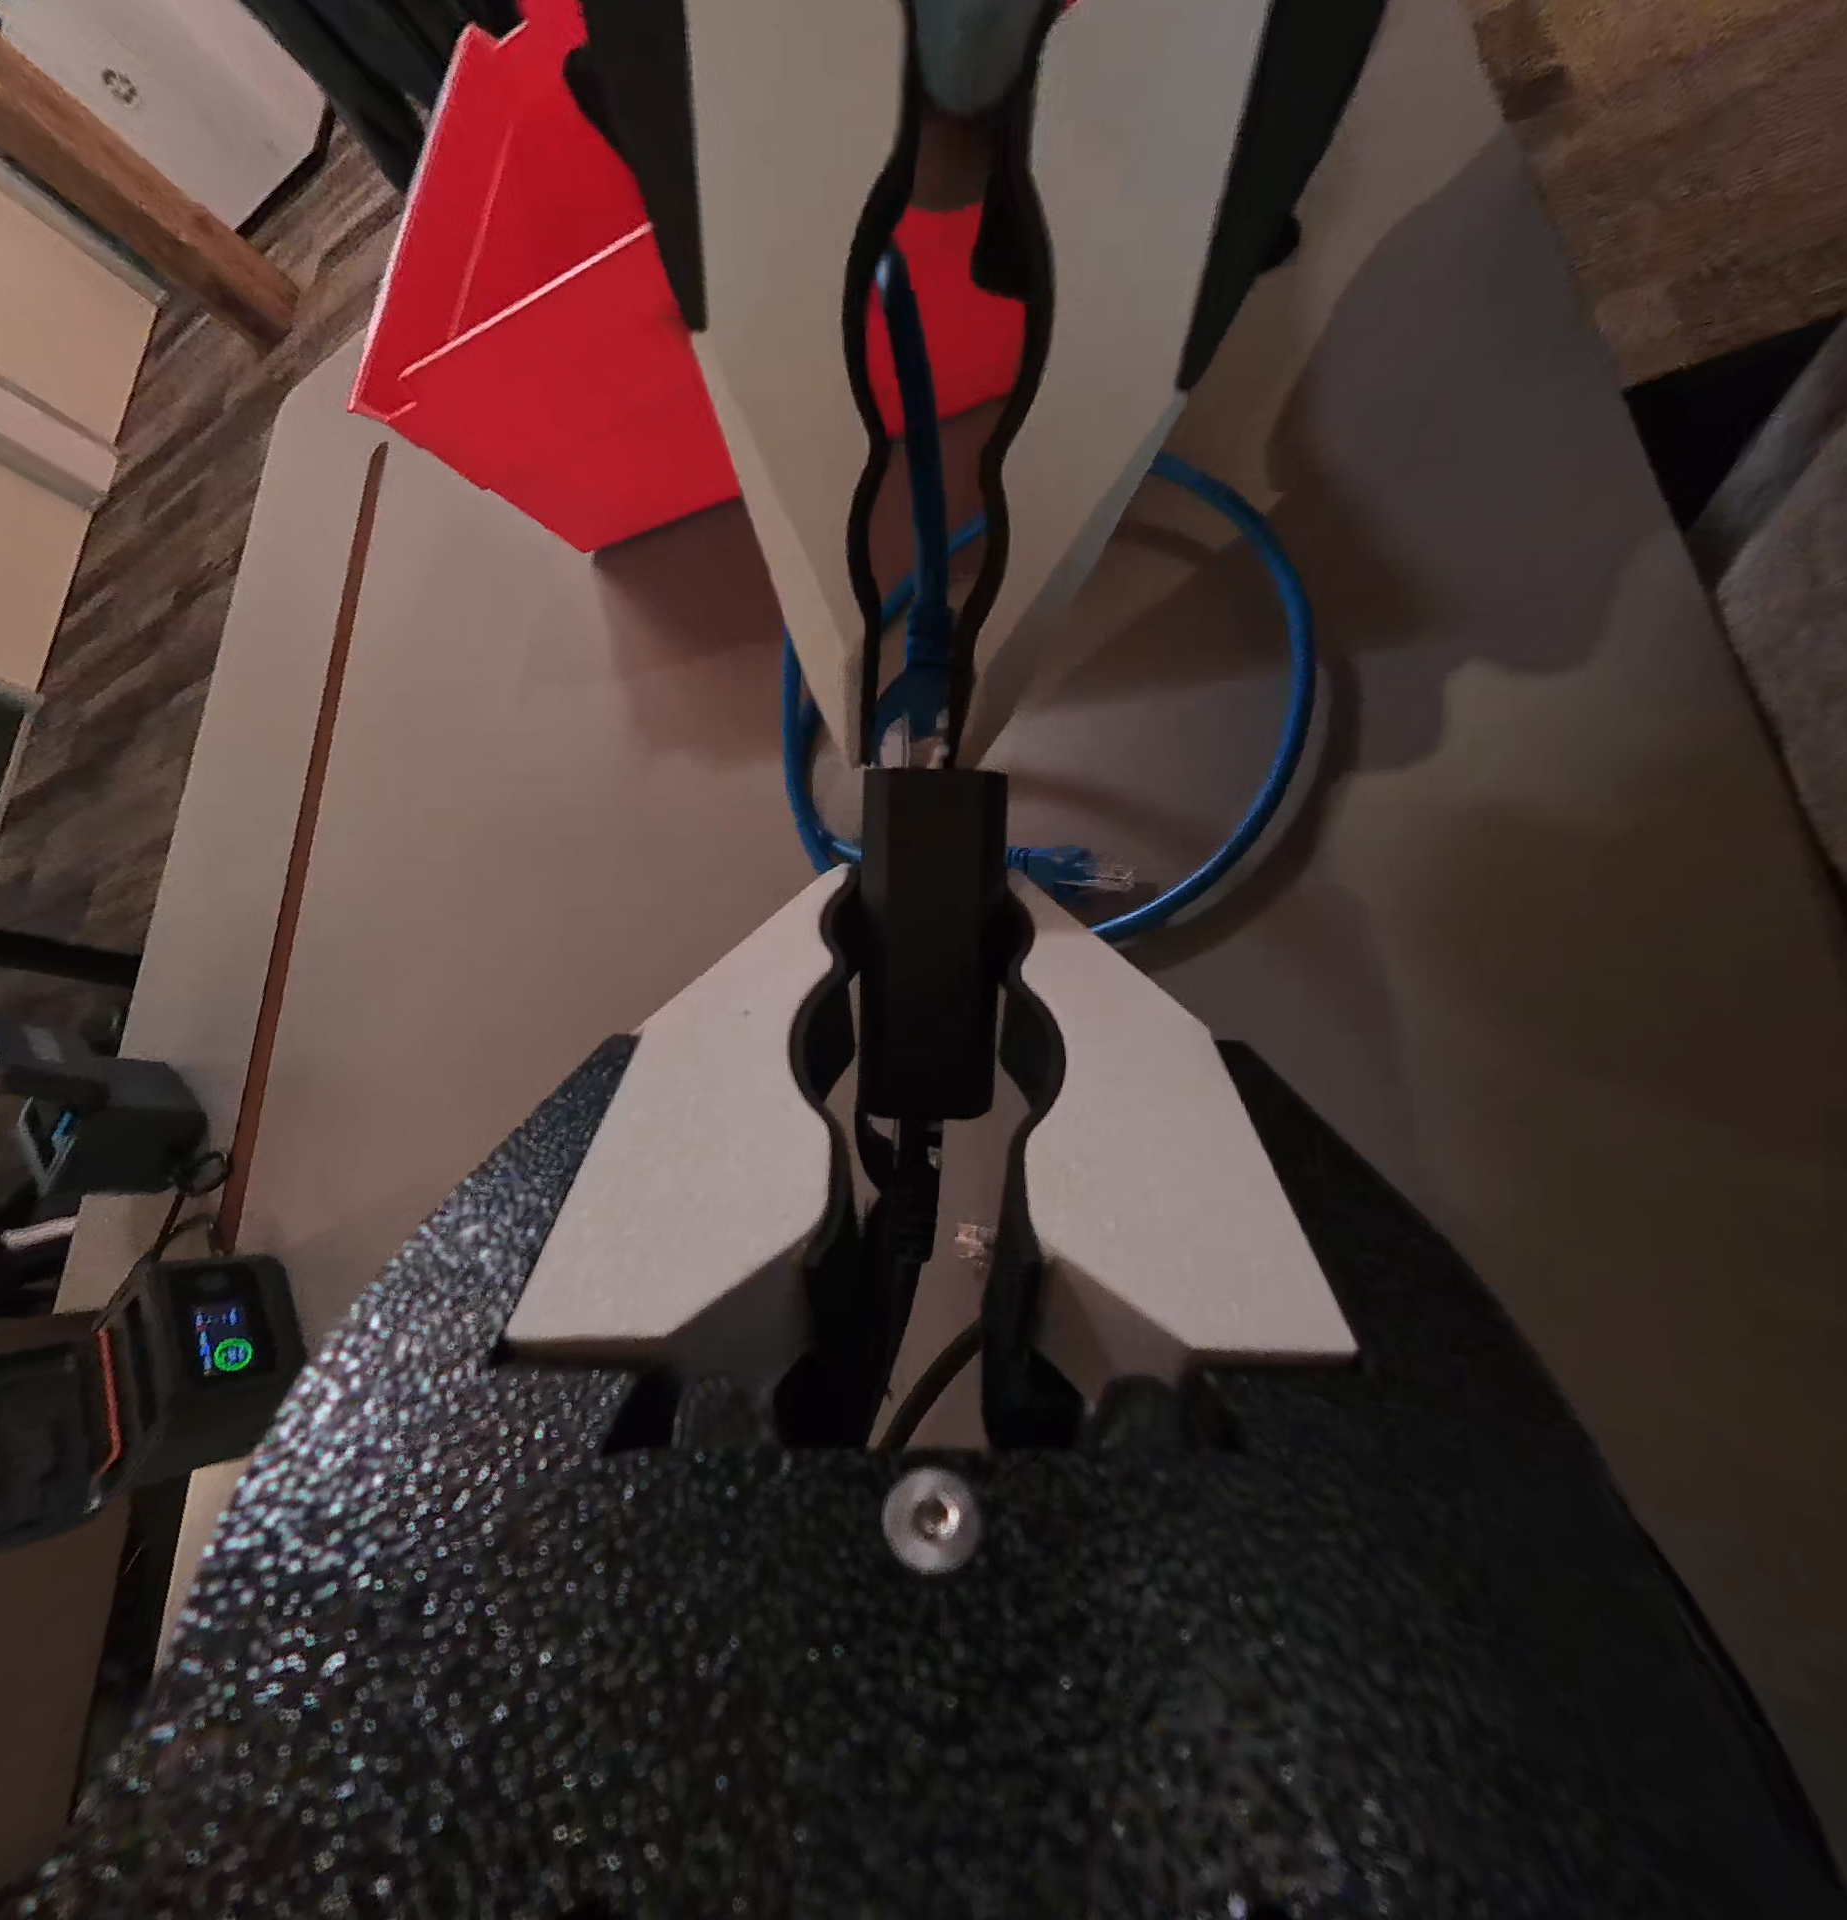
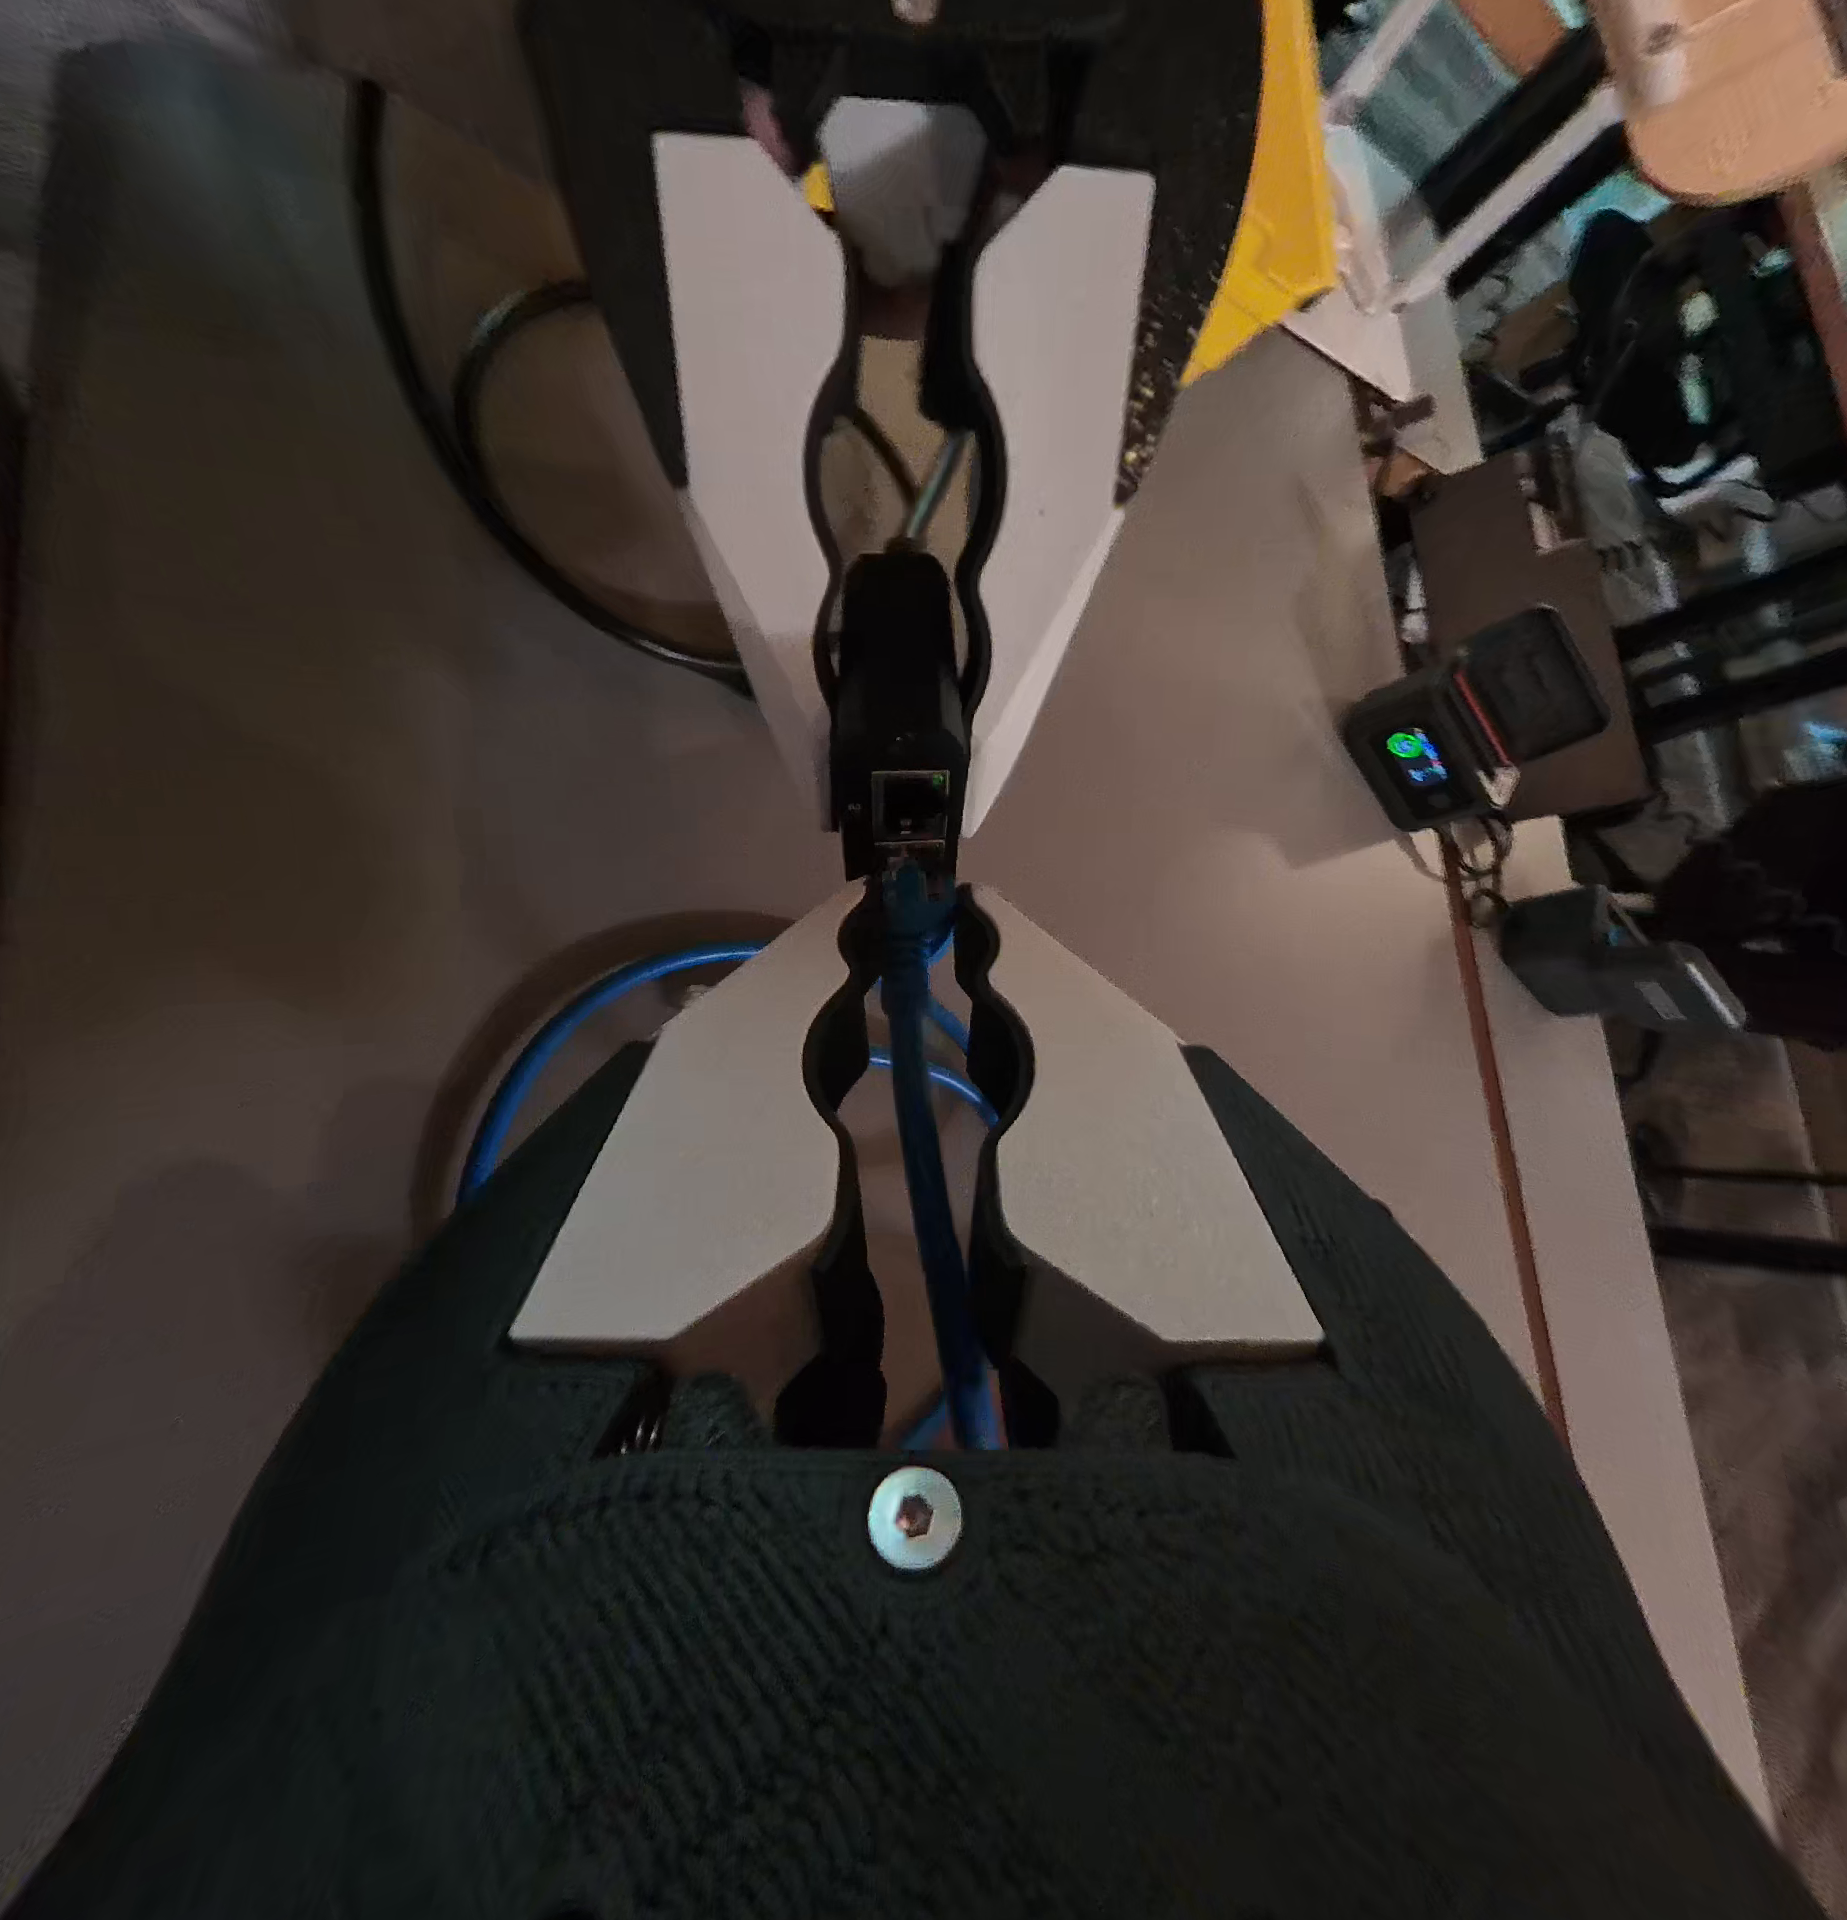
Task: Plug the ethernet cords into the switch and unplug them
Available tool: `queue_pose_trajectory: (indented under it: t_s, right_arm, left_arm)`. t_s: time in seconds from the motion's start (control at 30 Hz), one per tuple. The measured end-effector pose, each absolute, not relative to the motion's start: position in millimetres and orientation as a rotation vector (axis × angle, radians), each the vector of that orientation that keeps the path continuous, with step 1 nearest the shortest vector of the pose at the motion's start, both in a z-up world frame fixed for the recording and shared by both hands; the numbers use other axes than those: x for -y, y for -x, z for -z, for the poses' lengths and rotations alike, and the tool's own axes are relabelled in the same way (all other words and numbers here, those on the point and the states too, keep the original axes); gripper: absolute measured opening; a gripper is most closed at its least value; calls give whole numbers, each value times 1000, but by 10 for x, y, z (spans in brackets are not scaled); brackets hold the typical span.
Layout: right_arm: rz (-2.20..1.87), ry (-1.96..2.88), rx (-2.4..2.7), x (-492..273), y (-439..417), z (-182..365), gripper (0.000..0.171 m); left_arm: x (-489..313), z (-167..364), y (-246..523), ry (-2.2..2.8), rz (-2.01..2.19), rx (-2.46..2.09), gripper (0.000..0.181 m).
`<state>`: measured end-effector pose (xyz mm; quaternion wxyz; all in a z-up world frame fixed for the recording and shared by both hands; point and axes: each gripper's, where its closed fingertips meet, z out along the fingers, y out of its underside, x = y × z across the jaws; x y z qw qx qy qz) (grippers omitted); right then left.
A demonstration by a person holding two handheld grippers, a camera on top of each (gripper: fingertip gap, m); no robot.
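My left gripper (image 1: 934,894) is shut on the small black switch (image 1: 929,935) and holds it above the white table (image 1: 534,831). My right gripper (image 2: 906,914) faces it, shut on the blue ethernet cord (image 2: 924,1122) just behind its plug (image 2: 906,883). The plug's clear tip is at the mouth of the switch's lower port; how deep it sits I cannot tell. The upper port (image 2: 908,802) is empty. The right gripper (image 1: 917,743) also shows in the left wrist view, and the left gripper (image 2: 898,826) in the right wrist view. A second blue plug (image 1: 1080,871) lies loose on the table.
The blue cord loops (image 1: 1298,665) on the table below both grippers. A black cable (image 2: 451,416) runs off behind the switch. A small camera with a lit screen (image 1: 223,1351) hangs at the table's edge, also in the right wrist view (image 2: 1418,764). Cluttered shelves (image 2: 1677,416) stand beyond.
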<state>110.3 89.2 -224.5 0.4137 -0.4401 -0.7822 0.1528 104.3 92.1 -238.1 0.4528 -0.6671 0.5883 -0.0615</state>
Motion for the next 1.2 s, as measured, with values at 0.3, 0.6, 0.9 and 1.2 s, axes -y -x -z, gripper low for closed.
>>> queue_pose_trajectory:
  t_s: [0.3, 0.6, 0.9, 1.2]
  right_arm:
    - [-815, 1001, 2249, -319, -1314, 1972, 13]
    - [-873, 938, 2201, -195, -1386, 1681, 13]
    - [-831, 1014, 2154, -209, -1359, 1688, 14]
    - [-780, 1119, 1968, -380, -1250, 1616, 6]
  left_arm:
    - [-358, 2162, -1262, 1534, 596, -1667, 22]
    - [-214, 1859, -1354, 1455, 696, -1612, 22]
    - [-210, 1831, -1335, 1484, 656, -1595, 22]
    - [-420, 1880, -1161, 1564, 445, -1504, 21]
